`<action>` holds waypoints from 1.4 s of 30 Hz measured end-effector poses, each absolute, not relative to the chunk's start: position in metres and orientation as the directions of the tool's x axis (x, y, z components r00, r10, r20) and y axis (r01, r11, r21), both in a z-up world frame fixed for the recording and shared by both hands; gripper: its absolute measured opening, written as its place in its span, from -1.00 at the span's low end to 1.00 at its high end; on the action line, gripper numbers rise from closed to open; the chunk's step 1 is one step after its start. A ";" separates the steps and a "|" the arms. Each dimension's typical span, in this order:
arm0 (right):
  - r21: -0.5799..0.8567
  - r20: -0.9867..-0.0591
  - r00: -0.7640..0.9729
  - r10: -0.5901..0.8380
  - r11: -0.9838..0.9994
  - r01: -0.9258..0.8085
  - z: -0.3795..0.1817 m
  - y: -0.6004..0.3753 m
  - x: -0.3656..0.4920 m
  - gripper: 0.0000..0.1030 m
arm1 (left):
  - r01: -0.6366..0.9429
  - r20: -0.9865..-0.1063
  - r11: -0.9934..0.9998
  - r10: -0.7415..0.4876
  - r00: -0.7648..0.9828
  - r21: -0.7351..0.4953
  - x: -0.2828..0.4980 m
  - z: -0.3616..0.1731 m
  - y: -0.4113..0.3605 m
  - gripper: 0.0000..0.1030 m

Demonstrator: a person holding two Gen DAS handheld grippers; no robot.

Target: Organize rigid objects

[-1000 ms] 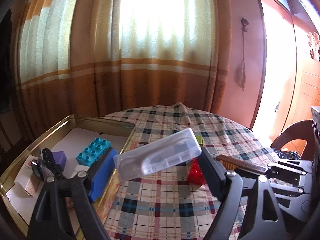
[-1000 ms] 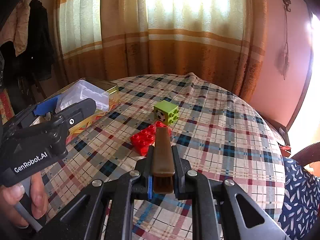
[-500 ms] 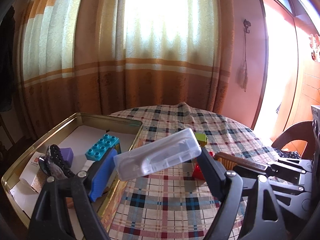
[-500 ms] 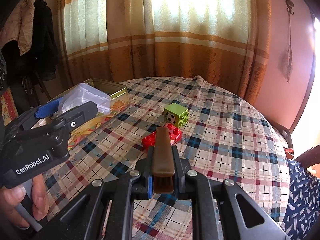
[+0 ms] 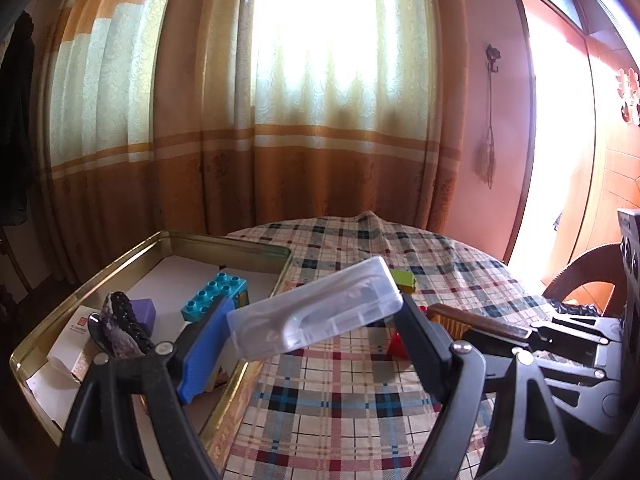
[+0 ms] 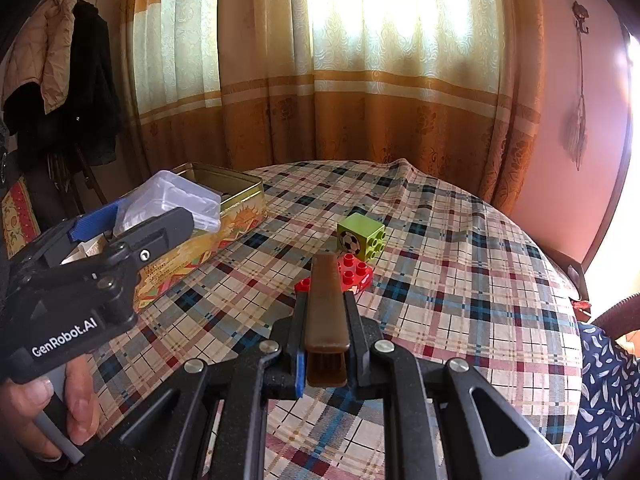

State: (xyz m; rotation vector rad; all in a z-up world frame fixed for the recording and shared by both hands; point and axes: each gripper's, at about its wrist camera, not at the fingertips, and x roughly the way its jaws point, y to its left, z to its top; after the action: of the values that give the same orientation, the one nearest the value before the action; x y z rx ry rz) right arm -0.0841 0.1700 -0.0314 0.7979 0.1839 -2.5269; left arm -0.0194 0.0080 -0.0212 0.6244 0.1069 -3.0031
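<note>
Both views are aimed low across the table (image 5: 340,392) toward the curtain (image 6: 360,112); tin (image 5: 224,242) and green block (image 6: 362,236) are shared.

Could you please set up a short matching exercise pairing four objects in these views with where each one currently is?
Things:
1. clear plastic case
2. brown brush
3. teal brick
4. green cube brick

Places:
A. inside the gold tin
B. held in the right tool
C. lying on the plaid tablecloth
D. held in the left tool

Pairs: 1-D, 2-B, 3-A, 4-C
</note>
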 end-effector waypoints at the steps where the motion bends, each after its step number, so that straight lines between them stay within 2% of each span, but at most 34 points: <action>1: 0.017 -0.570 -0.715 -0.405 -0.875 0.483 -0.031 0.170 -0.084 -0.68 | 0.085 -0.400 -0.995 -0.056 -0.915 -0.053 -0.019 -0.021 0.008 0.60; 22: 0.027 -0.549 -0.712 -0.437 -0.861 0.508 -0.028 0.161 -0.075 -0.68 | 0.094 -0.377 -0.994 -0.064 -0.924 -0.061 -0.003 -0.018 -0.003 0.60; 38: 0.072 -0.520 -0.704 -0.484 -0.846 0.528 -0.013 0.158 -0.072 -0.68 | 0.105 -0.317 -0.994 -0.086 -0.945 -0.043 0.012 0.008 -0.017 0.60; 39: 0.077 -0.514 -0.705 -0.489 -0.845 0.530 -0.010 0.157 -0.073 -0.68 | 0.116 -0.313 -0.992 -0.097 -0.945 -0.043 0.013 0.009 -0.020 0.59; 40: 0.084 -0.510 -0.704 -0.495 -0.843 0.532 -0.008 0.156 -0.074 -0.68 | 0.130 -0.311 -0.990 -0.110 -0.944 -0.045 0.014 0.013 -0.027 0.38; 42: 0.115 -0.502 -0.692 -0.519 -0.833 0.541 -0.004 0.154 -0.077 -0.68 | 0.149 -0.321 -0.988 -0.128 -0.938 -0.043 0.013 0.018 -0.039 0.14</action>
State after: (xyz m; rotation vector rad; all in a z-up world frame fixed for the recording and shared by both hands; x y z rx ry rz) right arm -0.0768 0.1537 -0.0035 0.7111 0.0564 -2.4557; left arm 0.0126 -0.0388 0.0177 0.4834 0.1001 -2.9600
